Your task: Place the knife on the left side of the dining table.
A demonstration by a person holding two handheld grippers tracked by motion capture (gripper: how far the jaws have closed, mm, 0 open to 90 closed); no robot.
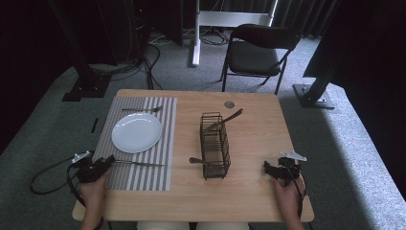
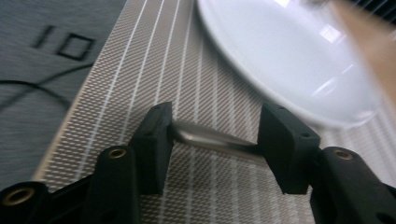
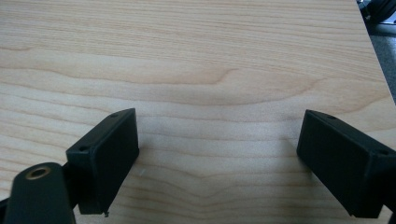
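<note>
1. A wooden desk (image 1: 249, 191) carries a striped placemat (image 1: 143, 172) on its left part, and the white plate (image 1: 137, 132) lying on that placemat serves as the landmark here.
2. Just behind the plate, on the far strip of the placemat, lies a fork (image 1: 141, 109).
3. In front of the plate, near the placemat's front half, lies a knife (image 1: 139, 164) with its handle pointing left.
4. The left hand-held gripper (image 1: 106, 162) sits front-left of the plate at the placemat's left edge, held by the person's left hand (image 1: 92, 188).
5. In the left gripper view its jaws stand apart on either side of the knife's metal handle (image 2: 212, 140); the handle spans the gap, but whether the pads (image 2: 156, 140) press on it cannot be told.
6. To the right of the plate, off the placemat, stands a black wire basket (image 1: 214, 146); one utensil (image 1: 225, 120) leans out of its far end, and another utensil (image 1: 198, 161) pokes out at its near left side.
7. Far right of the plate, beyond the basket, the right hand-held gripper (image 1: 267, 168) rests low over bare desk, held by the right hand (image 1: 287, 194).
8. In the right gripper view its jaws are wide apart with nothing between them but wood grain (image 3: 210, 84).
9. Behind the desk, beyond the plate, a black folding chair (image 1: 256, 52) stands on grey carpet.
</note>
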